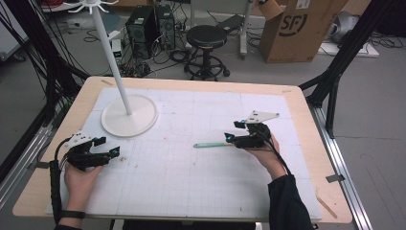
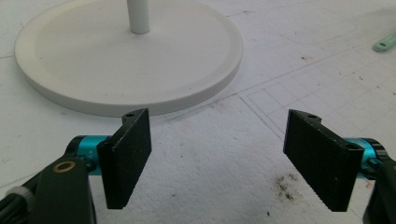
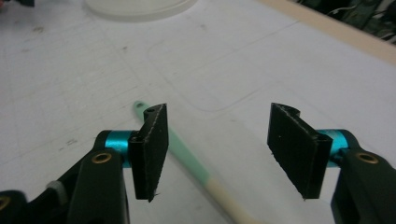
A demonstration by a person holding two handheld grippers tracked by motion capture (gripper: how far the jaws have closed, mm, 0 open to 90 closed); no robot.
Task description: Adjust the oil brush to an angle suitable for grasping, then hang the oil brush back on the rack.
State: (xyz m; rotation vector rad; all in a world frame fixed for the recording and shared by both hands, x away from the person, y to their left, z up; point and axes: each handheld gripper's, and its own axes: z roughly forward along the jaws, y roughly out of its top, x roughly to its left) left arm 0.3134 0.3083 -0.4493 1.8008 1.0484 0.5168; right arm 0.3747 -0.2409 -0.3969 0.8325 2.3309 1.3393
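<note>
A slim tool with a mint-green handle (image 1: 210, 144) lies flat on the white grid mat (image 1: 191, 172), right of centre. In the right gripper view the handle (image 3: 184, 149) runs from under the left jaw toward the bottom, where it turns cream. My right gripper (image 1: 233, 131) (image 3: 223, 144) is open and hovers over the tool's near end with nothing clamped. At the mat's left side my left gripper (image 1: 109, 145) (image 2: 219, 140) is open and empty, facing the round base (image 2: 130, 60) of a white stand. The tool's tip (image 2: 385, 43) shows at the far right of that view.
The white stand (image 1: 129, 117) has a tall thin pole (image 1: 112, 57) and a wide disc base at the mat's back left. The wooden table edge (image 1: 306, 110) frames the mat. Beyond the table are a stool (image 1: 206, 38), a cardboard box (image 1: 301, 28) and computer cases.
</note>
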